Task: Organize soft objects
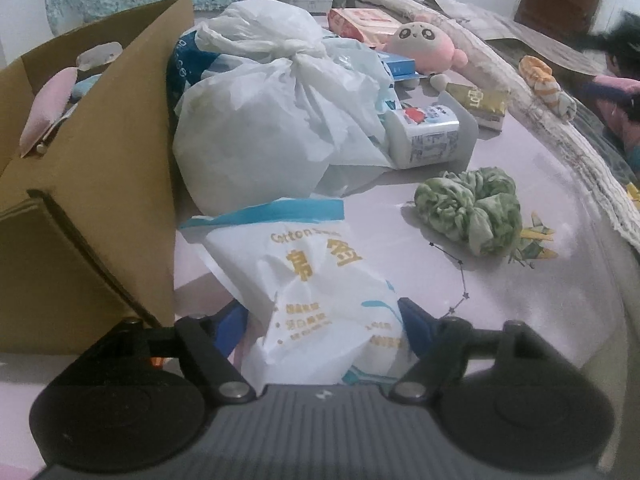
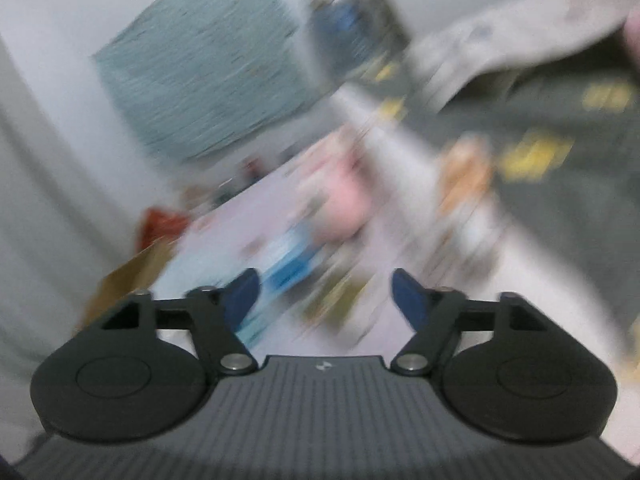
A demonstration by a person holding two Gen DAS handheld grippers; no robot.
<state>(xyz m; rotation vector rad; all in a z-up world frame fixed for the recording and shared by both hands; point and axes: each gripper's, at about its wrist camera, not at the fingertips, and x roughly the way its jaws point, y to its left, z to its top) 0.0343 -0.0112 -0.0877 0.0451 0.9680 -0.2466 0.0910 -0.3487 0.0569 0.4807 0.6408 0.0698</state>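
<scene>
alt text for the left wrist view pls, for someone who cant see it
The left gripper has its blue fingers on either side of a white plastic pack with gold lettering on a pale pink surface. A brown cardboard box stands left, a knotted white plastic bag behind, and a green fabric scrunchie right.

Blocked left by the cardboard box (image 1: 92,184), ahead by the tied plastic bags (image 1: 272,120). Open bedsheet (image 1: 500,320) to the right, past the green scrunchie (image 1: 472,212). Right view too blurred to judge.
</scene>
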